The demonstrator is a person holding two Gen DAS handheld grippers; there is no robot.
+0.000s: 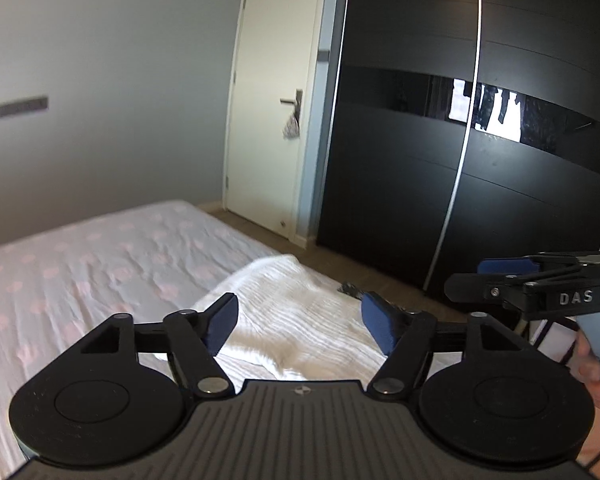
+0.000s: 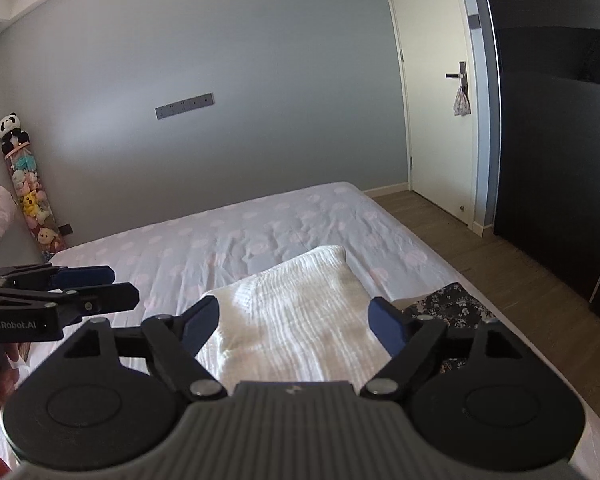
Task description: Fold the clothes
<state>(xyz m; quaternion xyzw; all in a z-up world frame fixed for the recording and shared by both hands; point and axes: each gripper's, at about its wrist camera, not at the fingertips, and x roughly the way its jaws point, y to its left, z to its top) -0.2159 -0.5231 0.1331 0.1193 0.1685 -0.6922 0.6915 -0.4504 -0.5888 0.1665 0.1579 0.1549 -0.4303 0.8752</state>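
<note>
A white, ribbed garment [image 1: 284,280] [image 2: 300,280] lies folded into a rough rectangle on the bed near its front right edge. My left gripper [image 1: 300,312] hangs above it, jaws wide open, with nothing between the blue pads. My right gripper [image 2: 294,312] also stands open and empty over the same garment. Each gripper shows in the other's view: the right gripper [image 1: 466,280] at the right edge, the left gripper [image 2: 122,285] at the left edge. Neither touches the cloth. A dark floral garment [image 2: 448,304] [image 1: 350,290] lies beside the white one, at the bed's right edge.
The bed sheet [image 2: 260,232] [image 1: 100,272] is pale with pink dots and wrinkled. A black wardrobe [image 1: 460,160] and a white door [image 1: 272,120] stand beyond the wooden floor [image 2: 480,248]. Plush toys [image 2: 28,192] lean in the far left corner. A hand [image 1: 596,372] grips each handle.
</note>
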